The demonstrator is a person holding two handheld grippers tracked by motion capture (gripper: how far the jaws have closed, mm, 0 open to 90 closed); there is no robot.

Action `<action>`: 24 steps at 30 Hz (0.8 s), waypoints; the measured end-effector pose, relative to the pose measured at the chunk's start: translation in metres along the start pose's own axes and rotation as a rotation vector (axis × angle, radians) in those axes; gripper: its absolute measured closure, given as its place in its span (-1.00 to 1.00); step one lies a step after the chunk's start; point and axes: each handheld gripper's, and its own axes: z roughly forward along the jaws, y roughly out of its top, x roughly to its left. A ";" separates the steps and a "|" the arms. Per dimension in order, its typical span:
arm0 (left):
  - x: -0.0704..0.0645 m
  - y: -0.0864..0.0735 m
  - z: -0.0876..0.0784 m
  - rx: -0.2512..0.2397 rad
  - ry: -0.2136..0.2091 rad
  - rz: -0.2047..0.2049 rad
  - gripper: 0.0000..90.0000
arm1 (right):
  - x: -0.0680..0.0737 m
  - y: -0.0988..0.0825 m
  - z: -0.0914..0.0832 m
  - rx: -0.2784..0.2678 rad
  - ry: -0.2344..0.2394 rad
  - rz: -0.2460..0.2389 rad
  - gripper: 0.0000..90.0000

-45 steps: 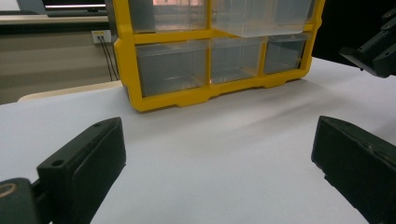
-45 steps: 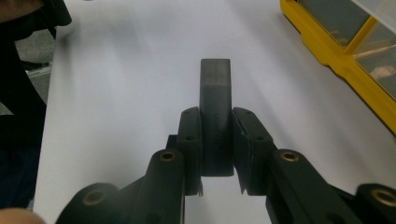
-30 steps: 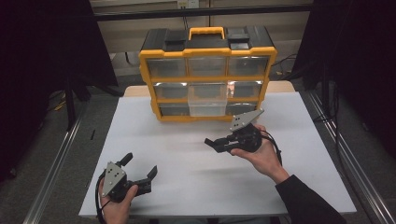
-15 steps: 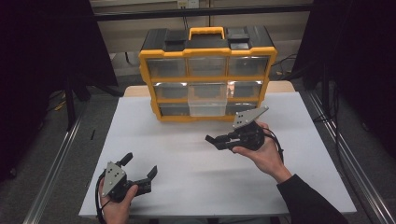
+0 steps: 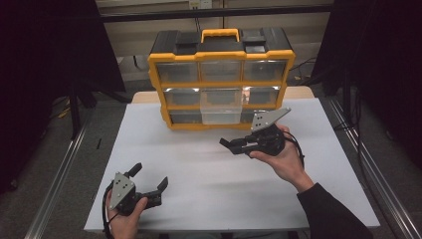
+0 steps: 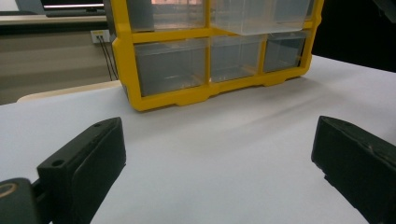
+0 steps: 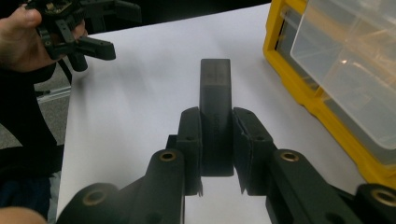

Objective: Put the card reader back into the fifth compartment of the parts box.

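Above the white tabletop [image 5: 209, 164], right gripper [image 5: 238, 145] closed on one dark block [image 7: 215, 119], held clear of the surface. Just beyond it, one yellow organizer [image 5: 221, 79] with nine clear drawers; middle drawer [image 5: 220, 105] pulled out part-way, near the block. Near the front edge, left gripper [image 5: 149, 180] low, jaws spread wide, nothing between them. Open tabletop between the two grippers.
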 end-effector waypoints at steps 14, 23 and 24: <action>0.000 0.000 0.000 -0.006 0.000 -0.002 -0.93 | -0.002 0.019 -0.009 -0.006 -0.028 -0.028 0.64; 0.000 0.000 0.000 -0.005 0.000 0.002 -0.93 | -0.009 0.028 -0.013 0.001 -0.044 -0.039 0.64; 0.000 0.000 0.000 -0.006 -0.001 0.001 -0.93 | -0.010 0.030 -0.013 0.001 -0.045 -0.037 0.64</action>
